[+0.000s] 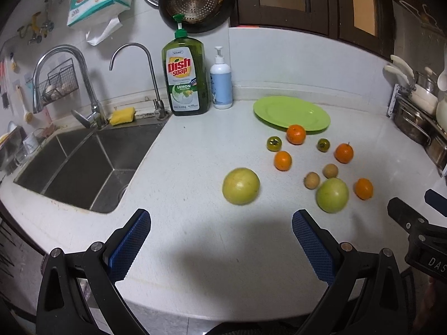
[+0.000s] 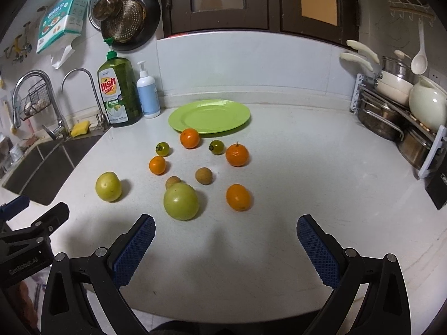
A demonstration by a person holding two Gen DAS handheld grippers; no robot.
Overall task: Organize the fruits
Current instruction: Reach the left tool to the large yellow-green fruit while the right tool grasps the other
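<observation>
Where the sink ends, fruits dot the counter.

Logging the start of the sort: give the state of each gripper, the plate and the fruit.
left gripper: jaws open, holding nothing
right gripper: jaws open, holding nothing
green plate: bare, nothing on it
oranges: four, loose on the counter
large green fruits: two, on the counter, apart

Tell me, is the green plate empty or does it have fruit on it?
Empty. The green plate shows only its bare surface; every fruit lies on the counter, and the nearest orange sits just at its front rim.
</observation>
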